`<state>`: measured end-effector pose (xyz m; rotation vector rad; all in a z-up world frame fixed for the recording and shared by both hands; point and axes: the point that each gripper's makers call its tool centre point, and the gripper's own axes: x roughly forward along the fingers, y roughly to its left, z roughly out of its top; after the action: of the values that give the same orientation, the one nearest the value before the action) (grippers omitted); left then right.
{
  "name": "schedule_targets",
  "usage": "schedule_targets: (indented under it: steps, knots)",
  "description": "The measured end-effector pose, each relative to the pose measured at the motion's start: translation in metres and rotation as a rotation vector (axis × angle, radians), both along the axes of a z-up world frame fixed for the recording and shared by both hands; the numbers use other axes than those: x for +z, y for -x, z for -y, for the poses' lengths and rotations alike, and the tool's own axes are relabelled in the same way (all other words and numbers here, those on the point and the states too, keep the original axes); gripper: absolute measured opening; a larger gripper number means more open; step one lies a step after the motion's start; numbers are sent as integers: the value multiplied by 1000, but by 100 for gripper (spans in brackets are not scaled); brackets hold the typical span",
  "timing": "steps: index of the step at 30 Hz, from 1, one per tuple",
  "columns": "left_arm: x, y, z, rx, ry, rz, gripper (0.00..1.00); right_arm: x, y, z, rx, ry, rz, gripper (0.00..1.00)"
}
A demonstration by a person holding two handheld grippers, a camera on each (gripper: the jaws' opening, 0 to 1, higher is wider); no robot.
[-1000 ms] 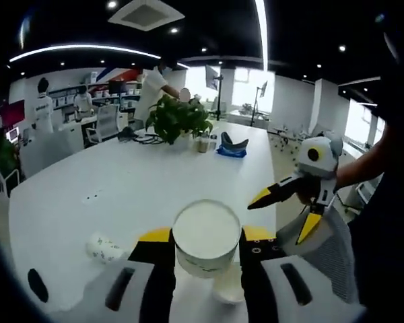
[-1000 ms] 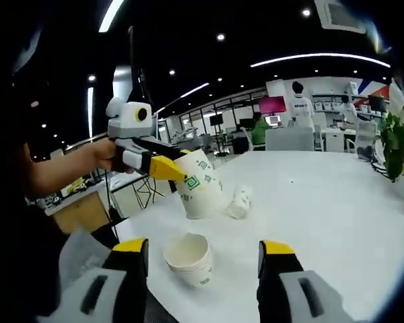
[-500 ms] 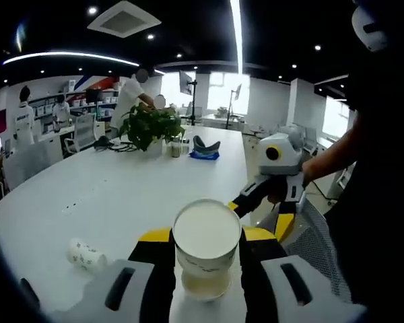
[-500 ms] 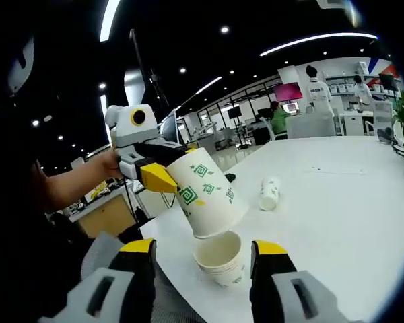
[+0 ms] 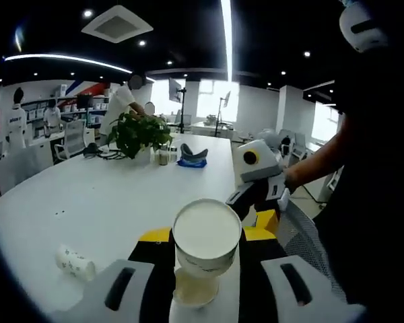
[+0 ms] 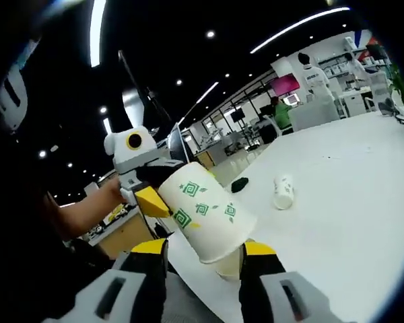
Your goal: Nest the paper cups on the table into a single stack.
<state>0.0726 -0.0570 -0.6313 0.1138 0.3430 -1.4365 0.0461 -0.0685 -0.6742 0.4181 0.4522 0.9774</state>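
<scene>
Left gripper view: left tongs (image 5: 207,243) pinch a paper cup (image 5: 207,237) just over the cup stack (image 5: 195,289), mostly hidden; a loose cup (image 5: 75,263) lies beside it on the worktop (image 5: 108,195).

Right gripper view: right tongs (image 6: 202,254) spread, straddling the stack, base hidden.

- Left tongs (image 5: 207,237): jaws closed on the sides of a white paper cup (image 5: 207,233), held with its open mouth toward the camera.
- Stacked cup (image 5: 195,289): stands on the white bench (image 5: 114,195), directly below the held cup, mouth up.
- Loose cup (image 5: 75,262): lies on its side on the bench, well to the left.
- Right tongs (image 5: 256,182): held in a person's hand, just right of the held cup.
- Potted plant (image 5: 138,132): stands at the far end of the bench.
</scene>
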Motion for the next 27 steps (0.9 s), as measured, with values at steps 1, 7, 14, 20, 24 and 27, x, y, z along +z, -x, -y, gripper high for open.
schedule_targets:
  steps: [1, 7, 14, 20, 24, 27]
  knots:
    - [0, 1, -1, -3, 5, -2, 35, 1, 0, 0, 0, -7, 2, 37]
    - [-8, 5, -11, -23, -14, -15, 35, 10, 1, 1, -14, -80, -22, 30]
    - [-16, 7, -22, -21, -36, -32, 35, 21, -1, 2, -13, -155, -42, 22]
    - [-22, 10, -27, -28, -55, -43, 35, 31, -3, 4, -12, -219, -56, 15]
    - [-23, 9, -29, -17, -47, -55, 35, 40, -5, 7, -20, -288, -77, 11]
    - [-22, 10, -29, -18, -44, -57, 34, 46, -6, 6, -17, -307, -72, 9]
